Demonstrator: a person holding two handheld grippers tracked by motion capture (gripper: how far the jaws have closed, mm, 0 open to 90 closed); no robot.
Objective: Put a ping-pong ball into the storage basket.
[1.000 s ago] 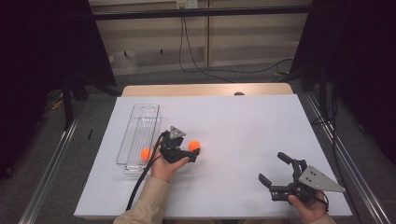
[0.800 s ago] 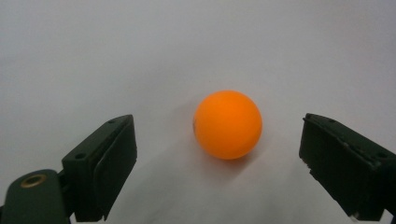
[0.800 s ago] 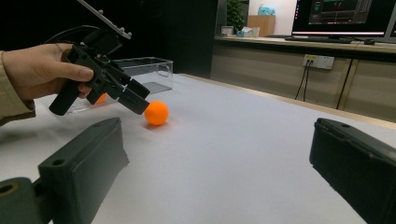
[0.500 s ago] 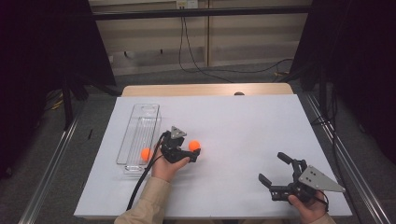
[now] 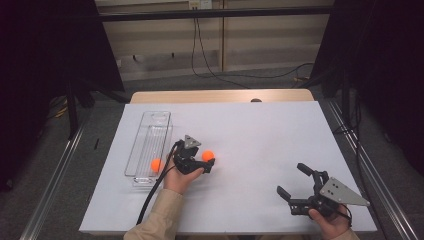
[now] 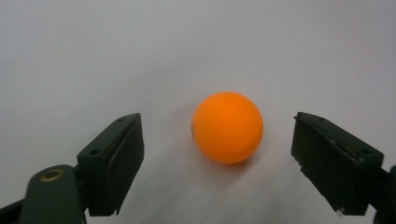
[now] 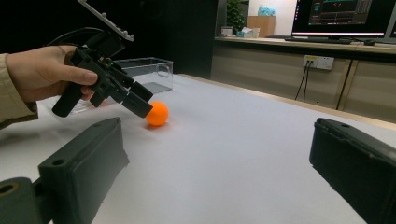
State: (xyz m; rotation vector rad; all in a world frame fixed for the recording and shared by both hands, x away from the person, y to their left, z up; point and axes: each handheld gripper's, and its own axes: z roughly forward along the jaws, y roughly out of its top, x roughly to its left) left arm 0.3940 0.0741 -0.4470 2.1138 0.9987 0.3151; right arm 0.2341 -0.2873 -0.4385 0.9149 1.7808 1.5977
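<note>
Left gripper point(image 6: 219, 154) gapes around one ball point(image 6: 228, 127), ungrasped; another sits in tray point(image 5: 148, 145); right gripper point(image 5: 295, 181) idles open

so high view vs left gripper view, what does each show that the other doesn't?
High view alone: a second orange ball in the clear tray, the right gripper open near the table's front edge, both hands, the floor.
Left gripper view alone: both pads close up, apart, not touching the ball.
Shared: the orange ball on the white table, left gripper at it.
</note>
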